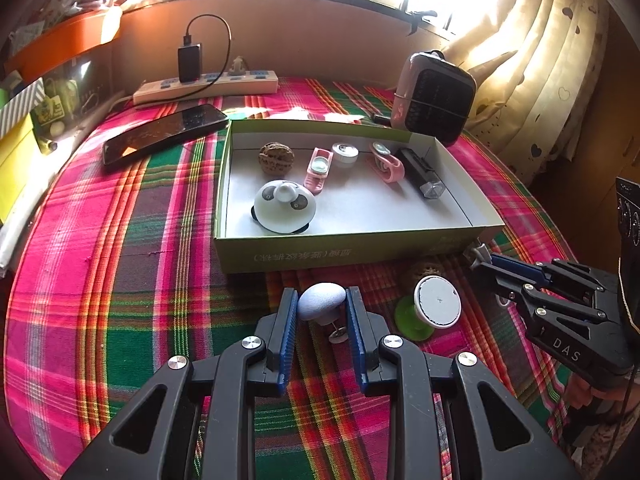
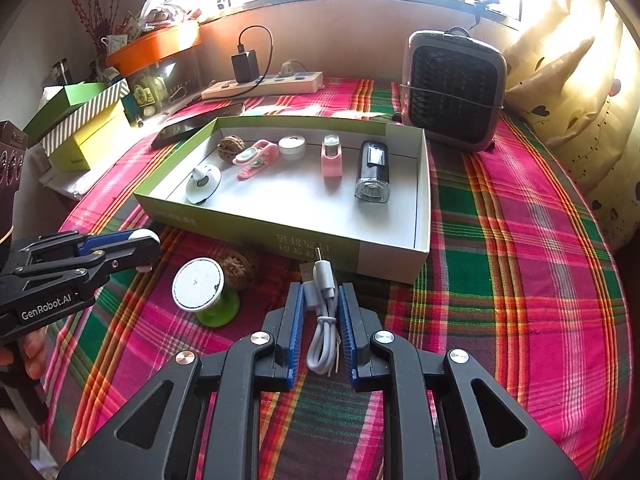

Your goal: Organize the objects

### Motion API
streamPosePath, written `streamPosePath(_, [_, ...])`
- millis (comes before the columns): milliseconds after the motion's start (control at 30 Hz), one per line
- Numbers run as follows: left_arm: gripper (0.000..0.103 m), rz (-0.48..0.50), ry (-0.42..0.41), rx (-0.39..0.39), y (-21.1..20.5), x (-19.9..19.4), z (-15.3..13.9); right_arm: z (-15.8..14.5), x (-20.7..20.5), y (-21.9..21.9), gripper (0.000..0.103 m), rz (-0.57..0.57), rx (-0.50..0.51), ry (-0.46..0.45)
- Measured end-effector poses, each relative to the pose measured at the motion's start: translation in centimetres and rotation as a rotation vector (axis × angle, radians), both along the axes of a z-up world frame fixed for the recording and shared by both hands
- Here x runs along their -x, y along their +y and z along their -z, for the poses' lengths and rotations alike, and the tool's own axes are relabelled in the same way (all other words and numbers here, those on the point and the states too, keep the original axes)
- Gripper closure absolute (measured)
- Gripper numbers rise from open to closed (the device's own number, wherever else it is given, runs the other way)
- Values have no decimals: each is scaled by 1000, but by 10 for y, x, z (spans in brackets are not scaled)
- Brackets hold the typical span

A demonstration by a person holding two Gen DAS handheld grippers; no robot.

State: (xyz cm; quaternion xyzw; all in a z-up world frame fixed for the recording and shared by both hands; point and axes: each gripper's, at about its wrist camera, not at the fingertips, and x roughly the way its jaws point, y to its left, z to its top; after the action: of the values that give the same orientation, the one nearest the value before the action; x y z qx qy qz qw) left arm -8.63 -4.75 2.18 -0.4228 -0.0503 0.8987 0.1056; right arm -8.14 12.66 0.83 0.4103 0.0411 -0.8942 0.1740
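Left gripper [image 1: 322, 308] and right gripper [image 2: 319, 304]: black angular linkage arms, silver round screws, blue ribbed finger pads [image 1: 289, 332]; white "GenRobot.AI" and "DAS" lettering; bare fingertips beneath.

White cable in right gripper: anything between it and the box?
Only the box's own near wall stands between the white cable, held in the right gripper, and the box floor. Bare floor lies just past that wall; the black light sits further back.
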Motion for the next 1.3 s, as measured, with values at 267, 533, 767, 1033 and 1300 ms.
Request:
streamPosePath(267, [81, 23, 25, -5, 3, 3, -14, -9, -1, 0, 84, -6, 11, 17])
streamPosePath(533, [81, 55, 47, -1, 8, 13, -26, -20, 7, 1, 84, -5, 18, 31])
streamPosePath(767, [81, 67, 53, -5, 12, 26, -32, -28, 17, -2, 84, -11, 25, 41])
streamPosePath(1033, [81, 80, 49, -2, 15, 39, -33, -29, 30, -7, 84, -26, 23, 36])
streamPosePath(1300, [81, 100, 35, 5, 21, 56, -30, -29, 49, -10, 84, -46, 3, 21])
